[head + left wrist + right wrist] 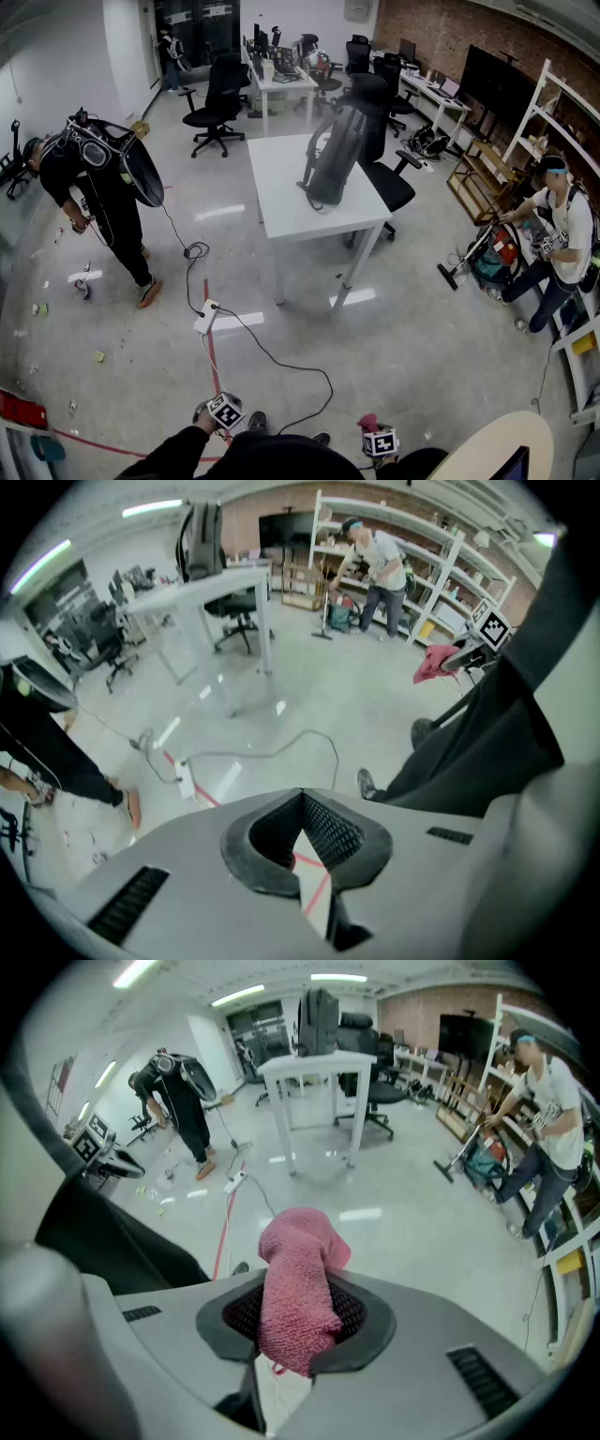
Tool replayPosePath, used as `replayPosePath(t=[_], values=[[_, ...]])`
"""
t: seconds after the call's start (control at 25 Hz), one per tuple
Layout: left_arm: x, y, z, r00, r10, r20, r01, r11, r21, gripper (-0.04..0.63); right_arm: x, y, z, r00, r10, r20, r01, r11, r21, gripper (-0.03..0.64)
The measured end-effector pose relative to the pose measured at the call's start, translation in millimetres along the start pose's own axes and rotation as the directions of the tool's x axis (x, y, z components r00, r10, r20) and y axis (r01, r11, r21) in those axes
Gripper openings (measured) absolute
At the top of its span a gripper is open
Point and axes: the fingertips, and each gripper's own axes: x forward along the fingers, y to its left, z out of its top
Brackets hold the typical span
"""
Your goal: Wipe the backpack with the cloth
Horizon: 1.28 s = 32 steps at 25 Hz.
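Pink terry cloth (302, 1251) is clamped in the right gripper (300, 1321). The left gripper (302, 808) is clenched on nothing. The dark grey fabric backpack (330, 159) is stood upright on a white rectangular table (281, 211), well apart from both grippers. The table should be approached first, the pinch maintained, and the backpack steadied by the left gripper while it is wiped.

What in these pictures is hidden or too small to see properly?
Head view: the backpack is too far away and too small to show any dirt.
Right gripper view: the lower end of the cloth is buried between the jaws of the right gripper.
Head view: the left gripper has its jaws hidden beneath its own body.
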Motion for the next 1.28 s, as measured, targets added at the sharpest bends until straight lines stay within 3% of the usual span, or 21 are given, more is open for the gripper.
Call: replayPosePath(t=[0.12,0.2,0.28,0.4,0.44,0.52,0.64,0.76,0.84,0.88,1.08,1.16,1.28], values=[[-35.7,12.0,76.5,0.977,0.04,0.209,-0.051,0.998,0.048,0.017,-36.8,-7.6,83.6,0.982,-0.042,0.183,0.046,0.999,-0.017,0.104],[-75.3,6.2,140.9,0.926,0.038,0.375,-0.078,0.992,0.094,0.017,-75.2,-4.3,144.5,0.942,-0.051,0.332,0.071,0.996,-0.048,0.104],[-124.6,-14.9,203.7,0.844,-0.01,0.537,-0.074,0.988,0.135,0.017,-118.0,8.8,196.9,0.88,-0.03,0.474,0.078,0.994,-0.08,0.104],[-204.3,-63.1,272.3,0.687,-0.139,0.713,-0.032,0.975,0.22,0.017,-181.8,42.0,254.7,0.766,0.031,0.643,0.07,0.989,-0.131,0.104],[-226.9,-80.1,287.2,0.641,-0.179,0.746,-0.03,0.966,0.258,0.017,-200.0,53.3,266.9,0.732,0.055,0.679,0.065,0.987,-0.15,0.104],[-256.6,-110.5,304.7,0.578,-0.237,0.781,-0.045,0.946,0.32,0.017,-228.7,71.2,279.7,0.68,0.094,0.727,0.065,0.98,-0.188,0.104],[-272.6,-142.9,313.8,0.522,-0.287,0.803,-0.037,0.933,0.357,0.017,-258.6,86.9,280.4,0.625,0.147,0.767,0.049,0.973,-0.227,0.104],[-280.8,-158.2,318.3,0.468,-0.306,0.829,0.07,0.948,0.311,0.017,-277.3,92.8,270.4,0.586,0.202,0.785,0.001,0.968,-0.251,0.104],[-278.6,-163.3,322.0,0.45,-0.291,0.844,0.15,0.957,0.25,0.017,-284.2,89.5,264.6,0.573,0.222,0.789,-0.014,0.965,-0.261,0.104],[-274.6,-166.8,324.7,0.452,-0.281,0.847,0.172,0.959,0.227,0.017,-286.1,85.4,261.8,0.57,0.23,0.789,-0.023,0.964,-0.264,0.104],[-255.7,-198.4,342.9,0.483,-0.261,0.836,0.173,0.964,0.201,0.017,-284.2,63.0,244.5,0.579,0.275,0.768,-0.082,0.956,-0.28,0.106],[-256.7,-207.2,347.8,0.493,-0.252,0.833,0.159,0.967,0.198,0.017,-286.7,62.6,246.2,0.559,0.311,0.768,-0.116,0.947,-0.3,0.106],[-254.3,-206.4,349.8,0.524,-0.232,0.82,0.131,0.973,0.192,0.017,-281.6,61.9,248.9,0.542,0.351,0.763,-0.157,0.935,-0.319,0.106]])
